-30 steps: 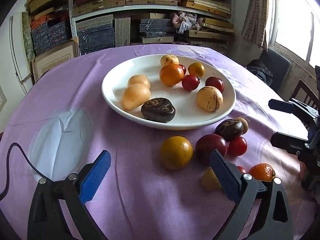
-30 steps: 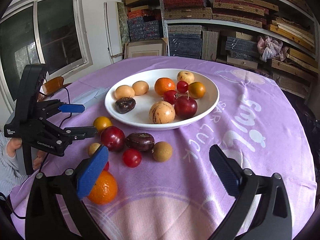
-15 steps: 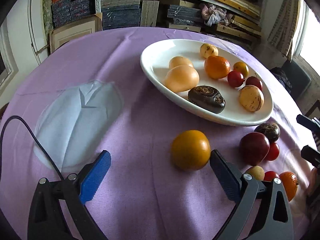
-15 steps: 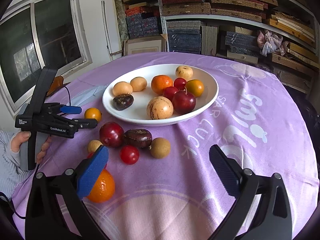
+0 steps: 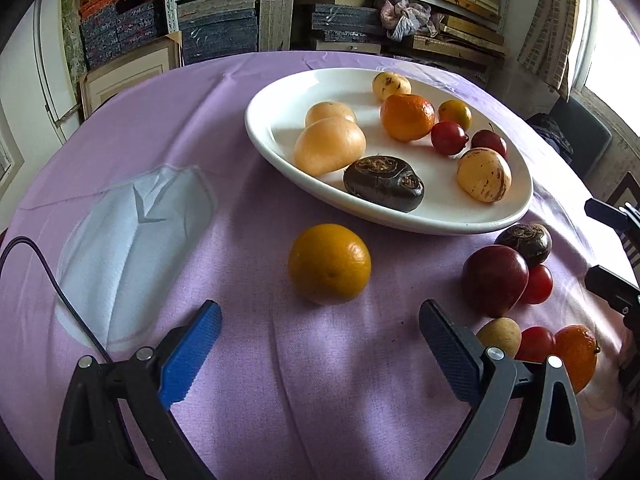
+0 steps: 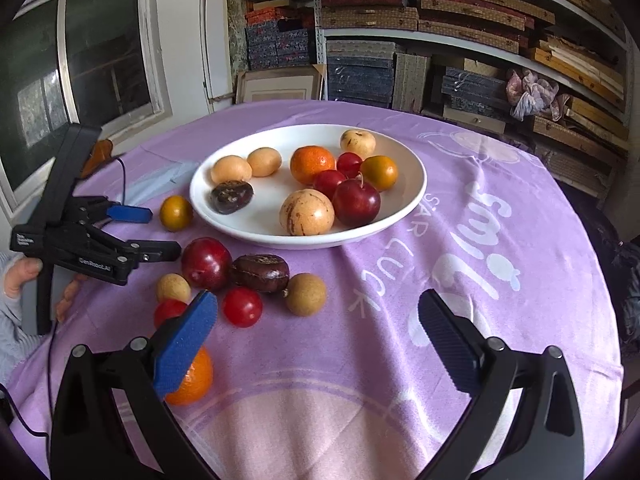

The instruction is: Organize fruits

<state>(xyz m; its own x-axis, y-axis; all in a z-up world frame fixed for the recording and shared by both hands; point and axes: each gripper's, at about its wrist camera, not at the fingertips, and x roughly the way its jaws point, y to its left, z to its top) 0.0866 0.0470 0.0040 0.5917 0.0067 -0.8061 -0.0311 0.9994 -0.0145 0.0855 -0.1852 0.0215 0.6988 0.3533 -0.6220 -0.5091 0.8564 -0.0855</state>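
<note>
A white oval plate (image 5: 276,140) (image 6: 408,196) holds several fruits on the purple cloth. A yellow-orange fruit (image 5: 329,263) (image 6: 176,213) lies on the cloth just in front of my open, empty left gripper (image 5: 320,338) (image 6: 156,232). A cluster lies loose beside the plate: a dark red plum (image 5: 495,280) (image 6: 206,263), a dark brown fruit (image 6: 260,273), a red tomato (image 6: 242,306), tan round fruits (image 6: 306,294) and an orange (image 6: 190,378). My right gripper (image 6: 318,338) is open and empty, low over the cloth, with the orange partly behind its left finger.
Shelves with stacked boxes (image 6: 400,40) stand behind the table. A pale blue print (image 5: 132,248) marks the cloth at the left. A cable (image 5: 52,276) trails from the left gripper. White lettering (image 6: 480,240) covers the cloth at the right.
My left gripper has moved closer to the yellow-orange fruit, which now sits centred between its open fingers. The right gripper has shifted slightly forward.
</note>
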